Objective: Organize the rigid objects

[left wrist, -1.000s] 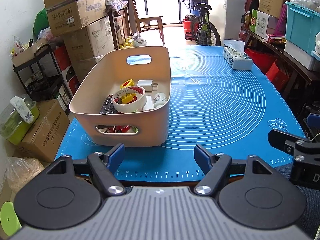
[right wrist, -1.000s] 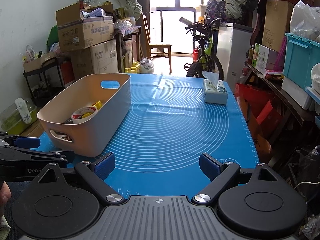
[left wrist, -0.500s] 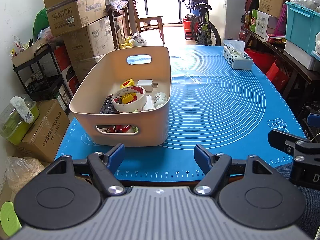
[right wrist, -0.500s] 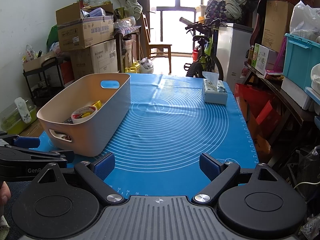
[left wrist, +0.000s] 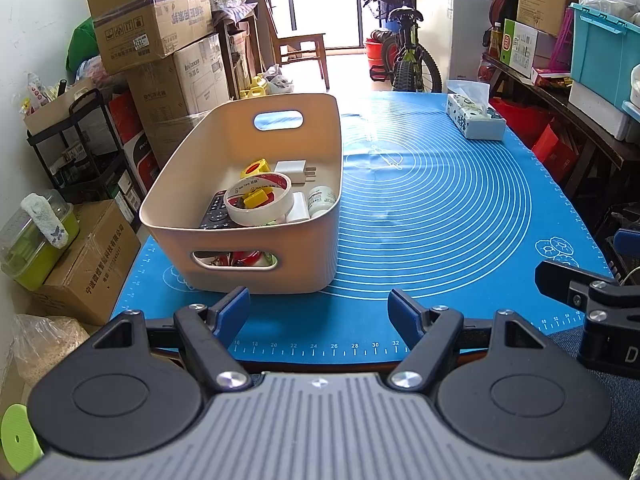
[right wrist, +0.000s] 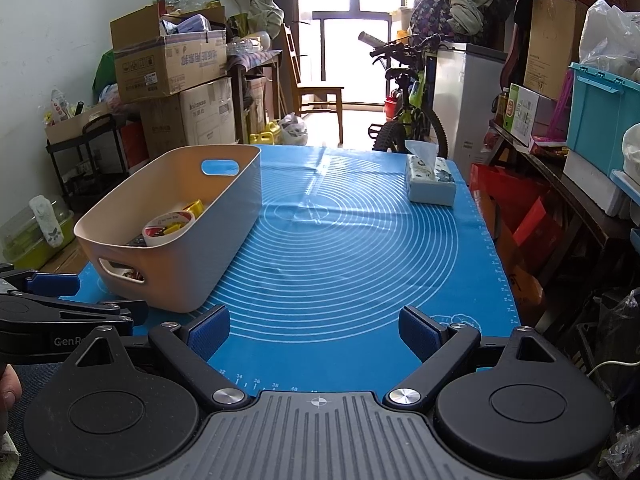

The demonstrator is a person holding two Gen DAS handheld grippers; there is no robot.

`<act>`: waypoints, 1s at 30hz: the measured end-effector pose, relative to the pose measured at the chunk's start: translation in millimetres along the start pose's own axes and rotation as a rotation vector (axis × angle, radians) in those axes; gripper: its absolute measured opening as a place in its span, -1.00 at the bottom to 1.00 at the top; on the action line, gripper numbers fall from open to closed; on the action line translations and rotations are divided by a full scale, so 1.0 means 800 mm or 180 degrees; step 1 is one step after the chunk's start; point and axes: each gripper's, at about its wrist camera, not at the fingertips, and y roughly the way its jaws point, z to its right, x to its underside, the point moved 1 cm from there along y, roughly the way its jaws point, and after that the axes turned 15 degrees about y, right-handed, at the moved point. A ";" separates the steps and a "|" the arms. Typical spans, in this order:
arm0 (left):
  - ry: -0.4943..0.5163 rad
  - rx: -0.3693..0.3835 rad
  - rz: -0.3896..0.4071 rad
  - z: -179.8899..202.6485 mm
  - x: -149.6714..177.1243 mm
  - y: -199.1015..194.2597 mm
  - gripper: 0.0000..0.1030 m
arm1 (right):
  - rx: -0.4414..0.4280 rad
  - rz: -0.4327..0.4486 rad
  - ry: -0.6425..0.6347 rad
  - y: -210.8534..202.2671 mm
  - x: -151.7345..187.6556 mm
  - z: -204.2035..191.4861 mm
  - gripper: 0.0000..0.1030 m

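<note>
All the small things sit in the bin point(left wrist: 256, 184), mid-left, so the left gripper point(left wrist: 318, 312) and right gripper point(right wrist: 314, 330) gape wide, holding nothing.

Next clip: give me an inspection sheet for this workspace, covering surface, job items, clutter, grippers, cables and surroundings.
Surface: blue mat with ring markings, a few wrinkles.
Job's things: beige bin at the mat's left, holding tape roll, remote, white charger, white bottle, yellow pieces.
Clutter: tissue box at the far right of the mat.
Grippers: left gripper and right gripper, jaws apart, holding nothing, at the near edge.
Cables: a white one off the table, right.
Surroundings: cardboard boxes, bicycle, teal crate.
</note>
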 end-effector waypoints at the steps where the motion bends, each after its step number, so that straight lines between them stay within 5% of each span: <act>1: 0.0000 0.0000 -0.0001 0.000 0.000 0.000 0.48 | 0.0001 0.0000 0.0000 0.000 0.000 0.000 0.79; 30: -0.0005 -0.0001 -0.0004 -0.001 0.001 0.000 0.48 | -0.0004 0.0000 -0.0004 0.001 0.001 0.002 0.79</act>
